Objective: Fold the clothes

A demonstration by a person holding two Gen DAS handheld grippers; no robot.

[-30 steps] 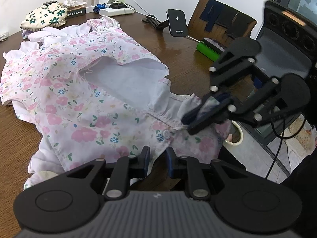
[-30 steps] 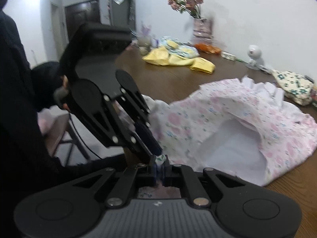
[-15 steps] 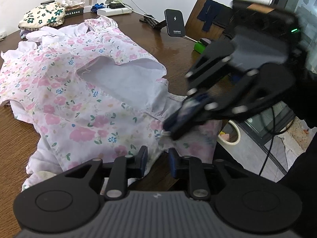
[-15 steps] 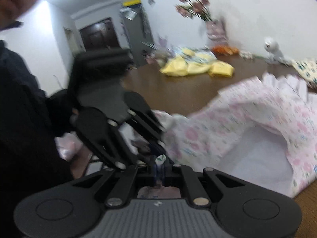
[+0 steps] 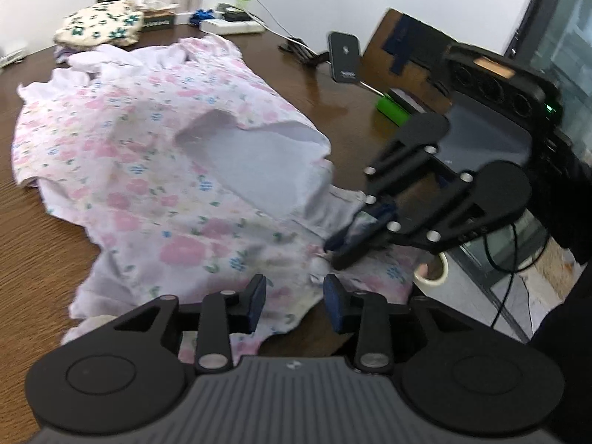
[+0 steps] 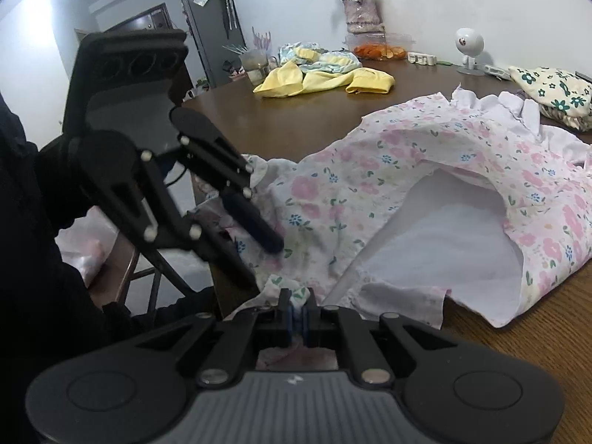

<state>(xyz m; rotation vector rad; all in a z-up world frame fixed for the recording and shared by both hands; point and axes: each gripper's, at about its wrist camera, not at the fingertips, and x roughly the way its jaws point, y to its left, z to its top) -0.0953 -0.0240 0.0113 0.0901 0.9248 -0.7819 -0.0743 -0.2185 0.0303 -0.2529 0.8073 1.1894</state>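
A pink floral dress (image 5: pixel 148 155) with a white lining lies spread on the brown wooden table (image 5: pixel 33 251); it also shows in the right wrist view (image 6: pixel 425 185). My left gripper (image 5: pixel 294 305) is open over the dress's near hem at the table edge, with cloth between its jaws. My right gripper (image 6: pixel 298 312) is shut on a fold of the dress hem. The right gripper shows in the left wrist view (image 5: pixel 360 235), pinching the cloth just ahead of my left one. The left gripper shows in the right wrist view (image 6: pixel 255 225).
A folded floral cloth (image 5: pixel 100 24), chargers and cables (image 5: pixel 225 24), a phone on a stand (image 5: pixel 346 57) and a green object (image 5: pixel 392 107) sit at the far edge. Yellow clothes (image 6: pixel 322 77), a flower vase (image 6: pixel 359 14) and a small white camera (image 6: pixel 468 48) stand beyond. A chair (image 5: pixel 399 51) is at the right.
My left gripper has opened wider and let go of the hem. My right gripper stays shut on the cloth and has shifted a little over the table edge.
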